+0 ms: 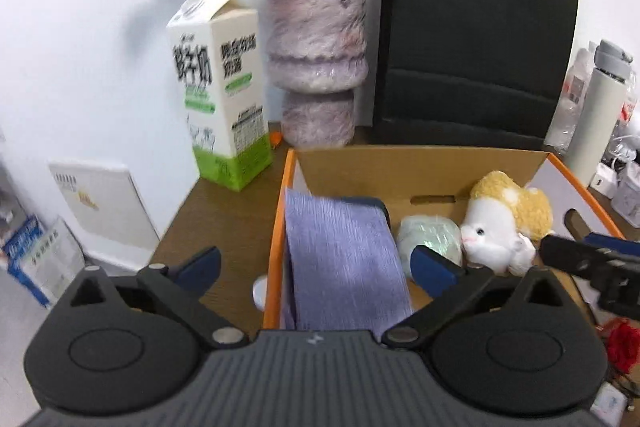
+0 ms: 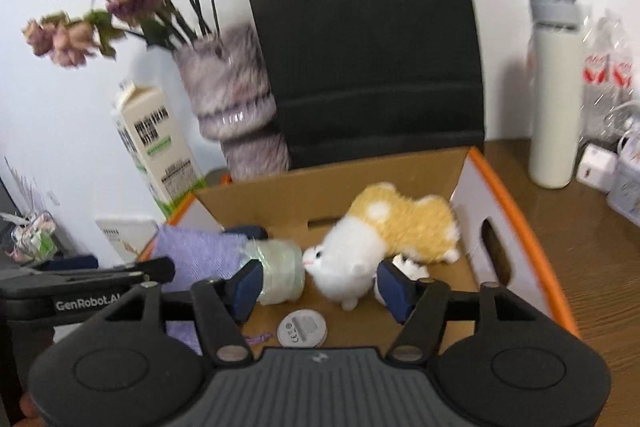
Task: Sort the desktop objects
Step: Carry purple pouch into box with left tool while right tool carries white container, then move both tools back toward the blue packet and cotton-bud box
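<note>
With the left gripper [image 1: 316,263] spread wide over the ribbed lilac cloth [image 1: 344,259] draped down the orange-rimmed cardboard box's [image 1: 276,227] near wall, and the right gripper [image 2: 318,285] parted around the white-and-tan plush cat [image 2: 384,231], either toy or cloth could snag on retreating fingers.

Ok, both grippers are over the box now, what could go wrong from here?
The left gripper stands wide open over the purple cloth, which leans on the cardboard box wall; it may flop over the orange rim. The right gripper is open around the plush cat, with the clear tape roll by its left finger; closing could pinch both. The grippers sit close together and might collide.
</note>
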The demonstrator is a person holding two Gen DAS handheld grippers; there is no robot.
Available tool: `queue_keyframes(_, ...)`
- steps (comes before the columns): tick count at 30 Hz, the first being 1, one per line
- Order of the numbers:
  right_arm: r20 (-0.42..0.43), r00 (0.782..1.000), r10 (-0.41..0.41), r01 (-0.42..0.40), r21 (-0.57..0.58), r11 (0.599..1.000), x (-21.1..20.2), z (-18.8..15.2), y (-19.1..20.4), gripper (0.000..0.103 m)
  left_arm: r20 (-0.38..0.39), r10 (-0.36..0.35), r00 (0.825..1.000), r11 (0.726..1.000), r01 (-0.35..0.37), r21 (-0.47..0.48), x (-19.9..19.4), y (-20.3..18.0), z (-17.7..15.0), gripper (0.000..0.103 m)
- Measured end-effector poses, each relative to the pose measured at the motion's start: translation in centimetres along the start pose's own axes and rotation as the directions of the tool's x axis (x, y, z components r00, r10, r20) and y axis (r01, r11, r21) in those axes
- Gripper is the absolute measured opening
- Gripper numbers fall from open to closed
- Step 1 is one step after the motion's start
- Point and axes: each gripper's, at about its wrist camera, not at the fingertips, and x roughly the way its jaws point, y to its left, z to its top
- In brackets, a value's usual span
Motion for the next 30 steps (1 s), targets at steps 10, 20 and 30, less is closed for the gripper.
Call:
queue_keyframes(10, 0.055, 0.993, -0.103, 0.106, -0.057, 0.993, -7.4, -1.8, -2.0, 0.070, 0.018, 0.005, 1.000, 0.999, -0.006, 0.047, -7.1, 0.4, -2.4, 0.103)
queue_keyframes(20, 0.041, 0.988, -0.148, 0.151, -0.082, 0.985, -13.4, -9.3, -2.6, 0.070, 0.028, 0.037, 0.999, 0.996, -0.040, 0.085, -12.7, -0.4, -9.8, 0.103)
queue_keyframes(30, -0.010, 0.990, -0.140, 0.137, -0.130, 0.982, -17.1, -18.2, -0.4, 0.070, -0.066, -0.029, 0.997, 0.998, 0.032, 0.048, -16.7, -1.8, -20.3, 0.103)
